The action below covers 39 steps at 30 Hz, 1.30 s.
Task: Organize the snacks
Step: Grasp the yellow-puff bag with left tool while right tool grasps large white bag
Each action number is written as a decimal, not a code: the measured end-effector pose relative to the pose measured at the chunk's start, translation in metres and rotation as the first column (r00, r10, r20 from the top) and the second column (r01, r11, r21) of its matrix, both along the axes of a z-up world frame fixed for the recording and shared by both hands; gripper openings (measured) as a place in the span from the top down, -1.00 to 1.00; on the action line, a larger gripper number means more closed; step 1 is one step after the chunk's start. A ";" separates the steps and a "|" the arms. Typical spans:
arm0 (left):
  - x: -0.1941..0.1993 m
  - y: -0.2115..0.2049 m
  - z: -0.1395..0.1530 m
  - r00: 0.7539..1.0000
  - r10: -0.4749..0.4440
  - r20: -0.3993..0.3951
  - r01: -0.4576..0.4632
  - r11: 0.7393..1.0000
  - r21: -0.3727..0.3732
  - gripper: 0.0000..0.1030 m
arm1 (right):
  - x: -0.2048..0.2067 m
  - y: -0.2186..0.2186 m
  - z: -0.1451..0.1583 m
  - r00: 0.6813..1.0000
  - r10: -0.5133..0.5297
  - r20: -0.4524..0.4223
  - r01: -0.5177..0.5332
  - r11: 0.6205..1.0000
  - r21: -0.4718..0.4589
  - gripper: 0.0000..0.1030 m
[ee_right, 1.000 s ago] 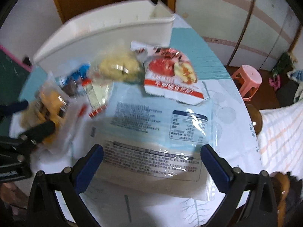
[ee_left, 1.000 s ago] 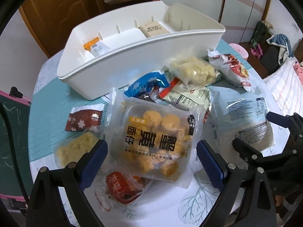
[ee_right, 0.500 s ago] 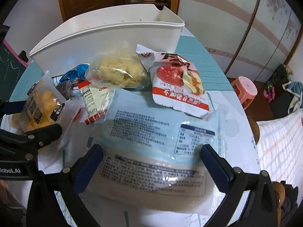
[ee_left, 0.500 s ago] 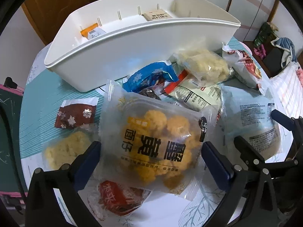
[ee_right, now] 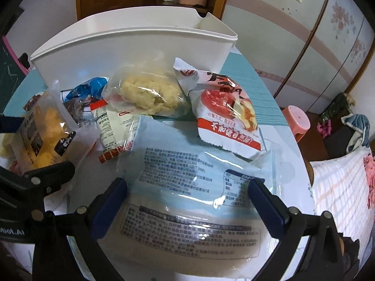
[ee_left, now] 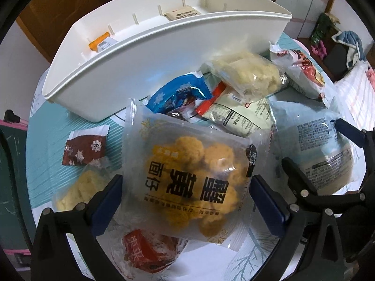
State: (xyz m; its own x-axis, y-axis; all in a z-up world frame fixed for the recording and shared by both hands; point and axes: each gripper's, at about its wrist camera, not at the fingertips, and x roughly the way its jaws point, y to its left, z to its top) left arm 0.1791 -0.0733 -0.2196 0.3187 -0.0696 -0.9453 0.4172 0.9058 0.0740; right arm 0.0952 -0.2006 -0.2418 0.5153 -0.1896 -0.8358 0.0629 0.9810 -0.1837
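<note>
My left tool (ee_left: 185, 201) is spread wide with a clear bag of orange puffs (ee_left: 194, 178) sitting between its blue pads; the bag's edges reach both pads, but I cannot tell whether they press it. My right tool (ee_right: 187, 201) is equally wide open, straddling a large pale-blue packet (ee_right: 199, 187) lying flat on the desk (ee_right: 290, 164), gripping nothing. Beyond, at the far side, stands the white bin (ee_left: 164, 53), with a tan packet (ee_left: 182, 14) and an orange-and-white box (ee_left: 100, 44) inside. Against its near wall lie a blue wrapper (ee_left: 178, 93), a bag of pale-yellow crumbly snack (ee_right: 147, 91) and a red-and-white pouch (ee_right: 225, 110). At the left, a brown snowflake wrapper (ee_left: 84, 149) rests on the desk.
</note>
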 end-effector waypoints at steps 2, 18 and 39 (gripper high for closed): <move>-0.001 -0.001 0.001 1.000 -0.001 0.003 0.001 1.000 -0.005 -0.99 | 0.001 0.000 -0.002 1.000 0.000 -0.003 0.000 1.000 -0.004 -1.00; -0.027 -0.003 0.031 0.997 -0.002 0.078 0.007 0.998 -0.065 -0.32 | -0.026 -0.003 0.029 0.985 0.144 0.099 -0.154 0.982 0.106 0.45; -0.041 0.029 0.244 0.886 0.101 0.452 0.002 0.975 -0.223 -0.34 | -0.022 -0.004 0.210 0.863 0.195 0.465 -0.326 0.920 0.219 0.46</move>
State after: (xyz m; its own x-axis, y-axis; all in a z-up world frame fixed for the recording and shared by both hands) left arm 0.1377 -0.0439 0.0248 0.7202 -0.2237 -0.6567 0.3376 0.9399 0.0500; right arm 0.0729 -0.2043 -0.0322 0.8287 0.2106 -0.5186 -0.1944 0.9771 0.0862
